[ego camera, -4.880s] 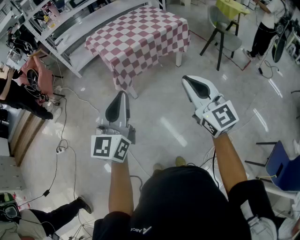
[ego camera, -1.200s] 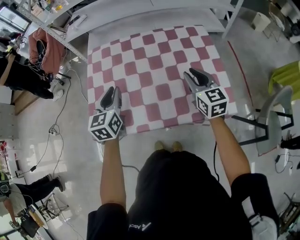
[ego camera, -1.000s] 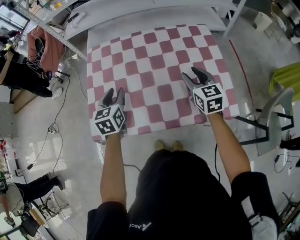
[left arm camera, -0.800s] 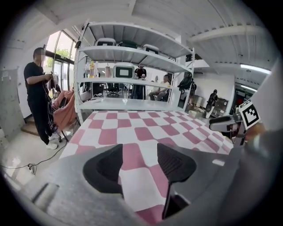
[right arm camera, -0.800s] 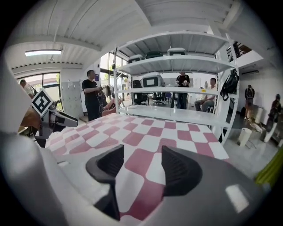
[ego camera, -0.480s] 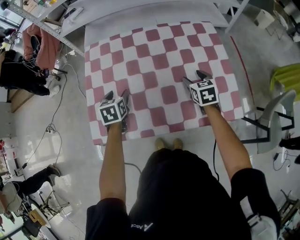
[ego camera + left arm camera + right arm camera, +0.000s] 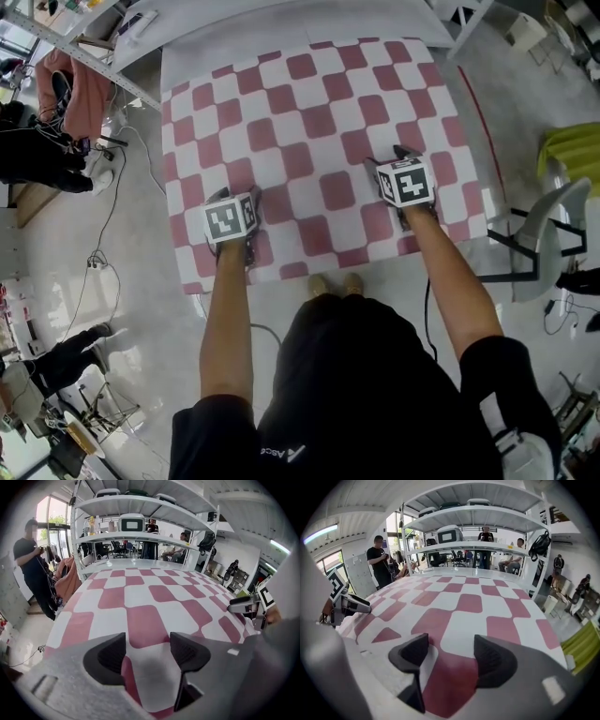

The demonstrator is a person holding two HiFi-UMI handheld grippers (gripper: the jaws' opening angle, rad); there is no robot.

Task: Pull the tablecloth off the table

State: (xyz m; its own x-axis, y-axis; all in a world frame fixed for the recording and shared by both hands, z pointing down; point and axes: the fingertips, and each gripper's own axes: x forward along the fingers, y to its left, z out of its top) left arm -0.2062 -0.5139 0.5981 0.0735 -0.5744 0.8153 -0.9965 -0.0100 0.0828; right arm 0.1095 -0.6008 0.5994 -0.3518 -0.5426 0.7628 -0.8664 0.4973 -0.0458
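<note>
A red-and-white checked tablecloth [image 7: 309, 122] covers the whole table and hangs over its edges. My left gripper [image 7: 239, 194] is low over the cloth near the front left edge. My right gripper [image 7: 389, 157] is over the cloth near the front right. In the left gripper view the left gripper [image 7: 147, 651] has its jaws opening wide, with flat tablecloth [image 7: 140, 588] below and nothing pinched. The right gripper [image 7: 451, 657] is also opening just above the tablecloth [image 7: 468, 602], its pads apart from the fabric.
A white shelving rack [image 7: 141, 28] runs along the table's far side. A grey chair [image 7: 548, 211] and a yellow-green table [image 7: 572, 150] stand to the right. Cables lie on the floor [image 7: 112, 272] at left. A person in black [image 7: 33, 569] stands by the far left corner.
I have walked up to the table. Both grippers moved forward and down onto the near part of the cloth, and their jaws spread apart.
</note>
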